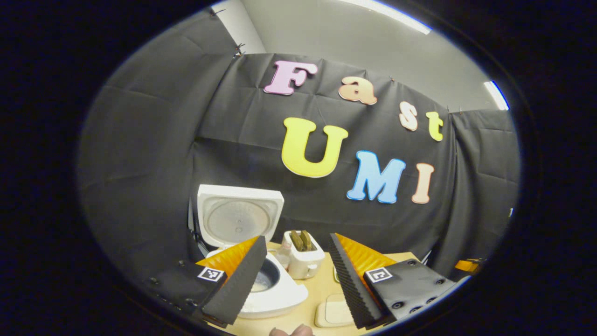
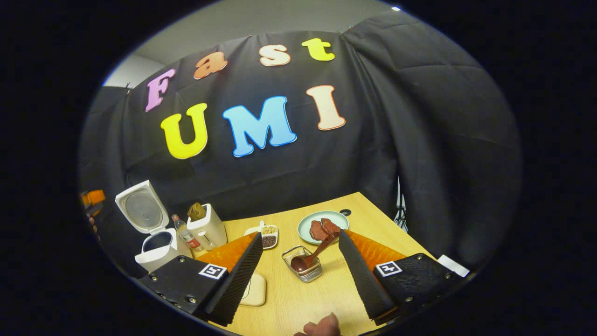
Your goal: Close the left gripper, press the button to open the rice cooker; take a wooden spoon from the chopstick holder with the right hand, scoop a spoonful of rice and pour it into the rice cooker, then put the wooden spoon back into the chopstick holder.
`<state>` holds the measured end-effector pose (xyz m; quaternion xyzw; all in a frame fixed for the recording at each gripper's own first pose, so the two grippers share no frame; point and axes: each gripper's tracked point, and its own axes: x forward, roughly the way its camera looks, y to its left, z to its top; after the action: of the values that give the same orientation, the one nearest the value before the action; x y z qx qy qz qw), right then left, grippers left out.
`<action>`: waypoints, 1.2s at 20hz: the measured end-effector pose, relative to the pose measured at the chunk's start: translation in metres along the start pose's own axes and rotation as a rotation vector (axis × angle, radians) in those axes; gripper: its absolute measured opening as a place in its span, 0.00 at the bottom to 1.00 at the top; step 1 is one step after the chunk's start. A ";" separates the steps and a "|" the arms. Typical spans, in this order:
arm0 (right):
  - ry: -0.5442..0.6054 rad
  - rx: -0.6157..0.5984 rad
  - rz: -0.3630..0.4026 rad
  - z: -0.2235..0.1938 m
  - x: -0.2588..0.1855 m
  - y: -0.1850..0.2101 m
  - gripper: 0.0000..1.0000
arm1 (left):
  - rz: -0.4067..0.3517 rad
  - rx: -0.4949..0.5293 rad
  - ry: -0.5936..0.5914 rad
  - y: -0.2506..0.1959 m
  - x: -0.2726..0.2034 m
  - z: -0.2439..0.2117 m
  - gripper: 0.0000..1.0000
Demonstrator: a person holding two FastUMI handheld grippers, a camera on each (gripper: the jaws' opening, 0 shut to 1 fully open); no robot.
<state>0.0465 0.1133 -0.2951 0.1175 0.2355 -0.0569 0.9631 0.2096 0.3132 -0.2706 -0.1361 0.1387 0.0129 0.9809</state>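
Since the rice cooker (image 2: 156,242) already stands with its lid (image 2: 142,206) thrown back at the far left of the desk (image 2: 298,298), the button press looks done, and the work now seems to turn on the spoon. Seen from the left gripper view, the left claw (image 1: 298,270) is spread wide with nothing between its fingers, hanging just in front of the rice cooker (image 1: 266,284), whose open pot shows past the left finger; that stance suits a hand that has finished its part and waits clear. To the right of the rice cooker stands a white toaster (image 1: 303,256) with bread in its slots, and nearer the camera a pale flat pad (image 1: 333,311) lies on the desk. In the right gripper view the right claw (image 2: 298,273) is also wide open and holds nothing, aimed down at a wire holder (image 2: 303,268) well to the right of the rice cooker. The wooden spoon (image 2: 312,255) lies in that holder, bowl down and handle slanting up and to the right, so the handle is offered to a grip from above. Farther back from the holder are a plate (image 2: 322,226) with dark red pieces and a small divided dish (image 2: 267,235) of grains, likely the scooping source. A bottle (image 2: 184,233) stands just right of the rice cooker.
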 end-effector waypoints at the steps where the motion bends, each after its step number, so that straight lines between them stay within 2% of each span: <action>1: 0.005 -0.007 0.000 0.001 -0.005 0.006 1.00 | 0.006 0.007 -0.015 0.008 0.021 0.009 0.88; 2: 0.008 -0.008 -0.011 0.000 -0.012 0.007 1.00 | 0.020 0.014 -0.024 0.016 0.043 0.016 1.00; 4: 0.011 -0.001 -0.027 -0.004 -0.021 0.012 1.00 | 0.043 0.002 -0.021 0.029 0.087 0.022 0.88; 5: 0.022 -0.008 -0.033 -0.009 -0.024 0.012 1.00 | 0.055 -0.013 -0.016 0.037 0.107 0.023 0.88; 6: 0.040 -0.025 -0.042 -0.014 -0.026 0.011 1.00 | 0.075 -0.026 -0.014 0.047 0.123 0.021 0.94; 7: 0.060 -0.044 -0.054 -0.019 -0.027 0.007 1.00 | 0.110 -0.029 -0.014 0.061 0.138 0.021 0.91; 8: 0.064 -0.056 -0.064 -0.017 -0.029 0.006 1.00 | 0.143 -0.025 -0.018 0.076 0.153 0.020 0.94; 10: 0.068 -0.060 -0.080 -0.013 -0.030 0.004 1.00 | 0.218 -0.009 -0.016 0.102 0.183 0.021 0.91; 12: 0.086 -0.076 -0.088 -0.018 -0.033 0.005 1.00 | 0.295 0.031 -0.012 0.133 0.211 0.023 0.94; 14: 0.105 -0.097 -0.088 -0.023 -0.035 0.008 1.00 | 0.325 0.079 -0.002 0.145 0.238 0.021 0.94; 16: 0.121 -0.116 -0.083 -0.028 -0.039 0.013 1.00 | 0.352 0.137 0.077 0.161 0.262 0.008 0.88; 17: 0.125 -0.124 -0.077 -0.030 -0.039 0.016 1.00 | 0.394 0.154 0.126 0.169 0.264 0.001 0.87; 18: 0.129 -0.131 -0.071 -0.031 -0.039 0.020 1.00 | 0.389 0.160 0.085 0.175 0.273 0.006 0.90; 19: 0.134 -0.133 -0.064 -0.032 -0.039 0.023 1.00 | 0.407 0.142 0.104 0.175 0.275 0.001 0.92; 20: 0.138 -0.129 -0.055 -0.033 -0.038 0.028 1.00 | 0.416 0.144 0.087 0.175 0.274 0.007 0.91; 24: 0.142 -0.111 -0.027 -0.032 -0.031 0.040 1.00 | 0.395 0.153 0.072 0.150 0.238 -0.005 0.94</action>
<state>0.0116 0.1616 -0.3002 0.0646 0.3074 -0.0483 0.9482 0.4280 0.4536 -0.3802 -0.0316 0.1980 0.1893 0.9612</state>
